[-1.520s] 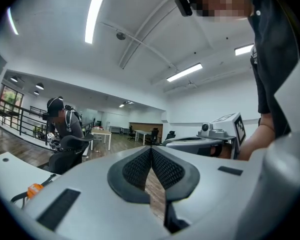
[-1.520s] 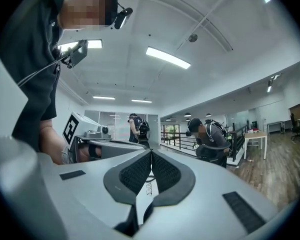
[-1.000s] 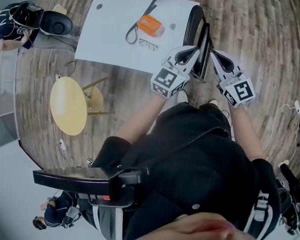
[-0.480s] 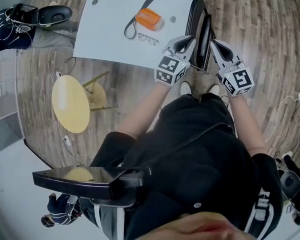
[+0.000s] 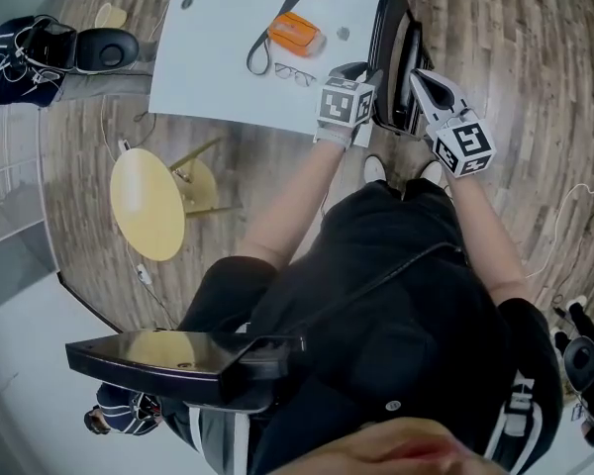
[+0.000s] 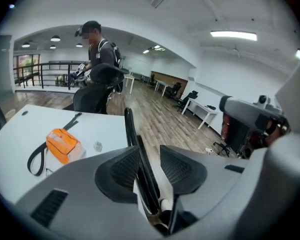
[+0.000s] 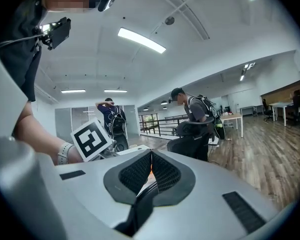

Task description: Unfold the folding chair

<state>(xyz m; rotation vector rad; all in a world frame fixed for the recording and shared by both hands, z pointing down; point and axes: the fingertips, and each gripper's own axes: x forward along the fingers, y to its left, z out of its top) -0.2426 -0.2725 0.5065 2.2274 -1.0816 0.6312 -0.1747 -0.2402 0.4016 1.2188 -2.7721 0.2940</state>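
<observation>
At the left of the head view, a round yellow stool (image 5: 147, 204) stands on the wooden floor (image 5: 515, 57), well apart from the work. Above it the white bench (image 5: 218, 77) fills the upper middle of the frame, carrying an orange pouch (image 5: 294, 35) with a dark strap and a pair of spectacles (image 5: 293, 75).

Just right of the spectacles, the left claw (image 5: 368, 75) reaches toward the frame's top at the bench's right end. The left gripper view shows its jaws part-way apart and opening, with a thin black edge of the folding chair (image 5: 394, 43) standing between the pads (image 6: 177, 166), close by the left one and clear of the right.

The chair itself, folded flat and black, stands on edge against the bench's right end at the upper right of centre. Its long axis runs from the top of the frame downward, tilted slightly. In the left gripper view, the edge rises from the jaws toward the upper left.

On the chair's right side, the right claw (image 5: 416, 77) has its jaws closed pad to pad. Whether anything thin is caught between them is hard to make out.

The chair's lower end is hidden behind both claws, and the person's dark-clad torso (image 5: 396, 315) blocks the lower half of the frame.
</observation>
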